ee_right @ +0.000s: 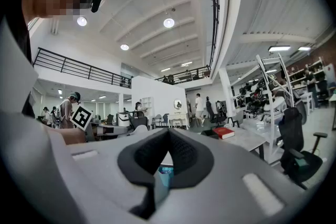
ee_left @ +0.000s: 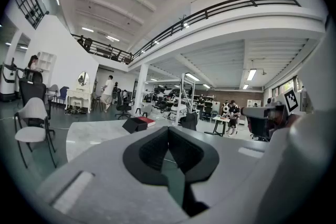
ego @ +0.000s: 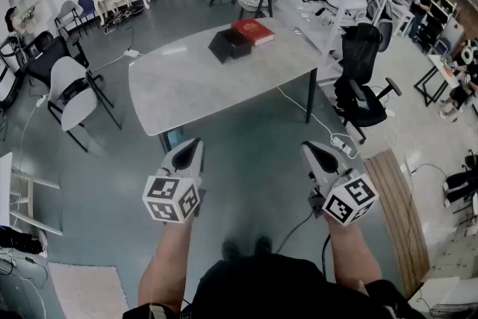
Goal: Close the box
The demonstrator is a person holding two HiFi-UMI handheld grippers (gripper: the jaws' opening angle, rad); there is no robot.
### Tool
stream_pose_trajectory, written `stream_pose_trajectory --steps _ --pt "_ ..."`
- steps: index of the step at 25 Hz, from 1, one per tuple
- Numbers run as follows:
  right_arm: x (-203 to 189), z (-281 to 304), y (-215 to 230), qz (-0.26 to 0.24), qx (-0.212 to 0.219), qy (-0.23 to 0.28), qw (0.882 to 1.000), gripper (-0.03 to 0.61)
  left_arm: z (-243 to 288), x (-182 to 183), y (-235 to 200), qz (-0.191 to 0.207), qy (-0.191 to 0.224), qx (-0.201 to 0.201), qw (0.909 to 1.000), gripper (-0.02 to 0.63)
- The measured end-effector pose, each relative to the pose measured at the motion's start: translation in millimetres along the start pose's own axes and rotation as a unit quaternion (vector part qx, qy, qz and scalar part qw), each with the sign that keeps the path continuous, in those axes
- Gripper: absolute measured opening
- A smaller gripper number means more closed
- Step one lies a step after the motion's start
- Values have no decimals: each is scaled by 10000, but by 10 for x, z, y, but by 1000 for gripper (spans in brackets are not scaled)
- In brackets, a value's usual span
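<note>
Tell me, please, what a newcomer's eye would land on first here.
The left claw and right claw, both shut and empty, fill the head view's lower middle, held above the floor short of the grey table. Near its far edge sits a black box with a red flat piece beside it.

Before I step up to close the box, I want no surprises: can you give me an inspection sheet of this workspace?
Surface: grey table, ahead of both tongs, not under them.
Job's things: black box near the far edge, with a red flat part against it, likely its lid.
Clutter: nothing seen on the table besides.
Grippers: left tongs and right tongs both shut, empty, held over the floor.
Cables: white cable runs from the table to a power strip on the floor.
Surroundings: white chair at left, black office chair at right, people far behind.
</note>
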State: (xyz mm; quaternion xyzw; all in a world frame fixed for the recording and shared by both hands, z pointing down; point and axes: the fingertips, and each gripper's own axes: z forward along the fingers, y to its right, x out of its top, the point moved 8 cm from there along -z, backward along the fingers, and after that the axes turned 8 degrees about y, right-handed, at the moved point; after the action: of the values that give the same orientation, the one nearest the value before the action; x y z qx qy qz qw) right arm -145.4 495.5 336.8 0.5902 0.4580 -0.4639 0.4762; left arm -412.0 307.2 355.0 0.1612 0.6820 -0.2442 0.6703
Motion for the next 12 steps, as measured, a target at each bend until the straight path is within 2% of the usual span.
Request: stream_pose_trajectory --steps 6,12 --pt "-19 -138 212 97 -43 -80 9999 -2 181 66 256 262 -56 -106 9996 11" --pt "-52 -201 360 113 -73 -89 9999 -2 258 55 384 341 -101 -104 9993 11"
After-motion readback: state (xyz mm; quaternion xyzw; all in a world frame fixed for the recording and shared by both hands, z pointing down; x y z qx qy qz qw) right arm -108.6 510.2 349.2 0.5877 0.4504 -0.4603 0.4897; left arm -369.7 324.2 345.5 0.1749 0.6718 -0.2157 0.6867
